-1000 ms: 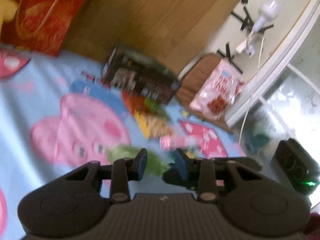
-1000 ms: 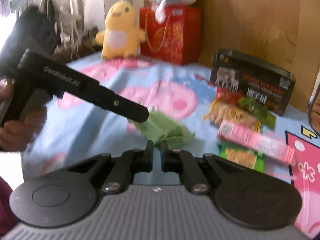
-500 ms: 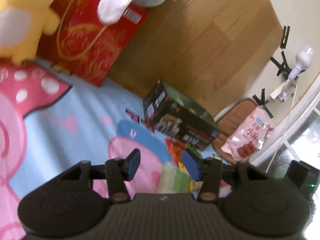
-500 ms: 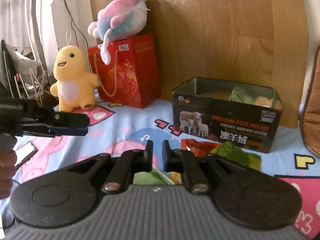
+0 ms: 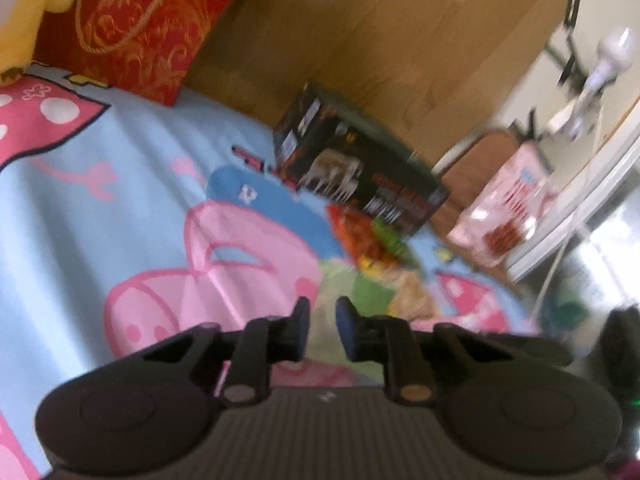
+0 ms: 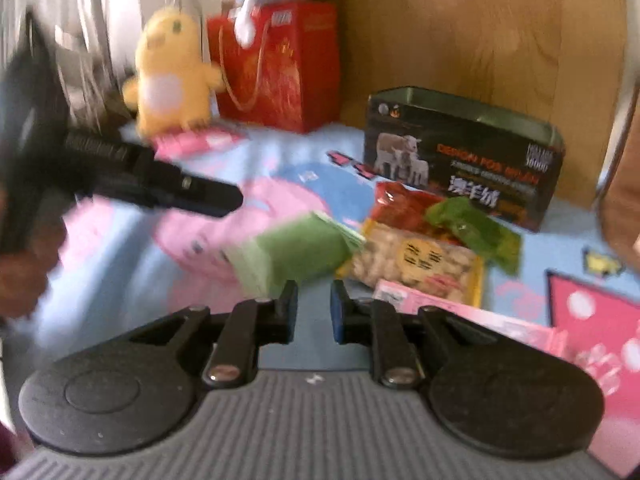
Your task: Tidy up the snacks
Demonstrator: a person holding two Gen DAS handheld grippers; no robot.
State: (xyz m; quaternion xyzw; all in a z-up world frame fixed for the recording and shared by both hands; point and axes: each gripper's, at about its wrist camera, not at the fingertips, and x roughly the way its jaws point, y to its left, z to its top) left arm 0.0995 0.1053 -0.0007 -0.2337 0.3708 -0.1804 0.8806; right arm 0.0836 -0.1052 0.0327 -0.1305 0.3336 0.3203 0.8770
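Observation:
An open black tin with sheep on its side stands at the back of the bed; it also shows in the left wrist view. In front of it lie a red packet, a green packet, a clear bag of pale snacks, a pink box and a green pack. My right gripper is slightly open and empty, just short of the green pack. My left gripper is slightly open and empty above the pack; it shows from the side in the right wrist view.
A red gift bag with a plush on top and a yellow plush stand at the back left by the wooden headboard. A pink snack bag leans on a brown chair beyond the bed's right edge.
Both views dropped back toward the snack pile. My right gripper's jaws opened a little from nearly shut. My left gripper's jaws narrowed and it moved toward the green pack.

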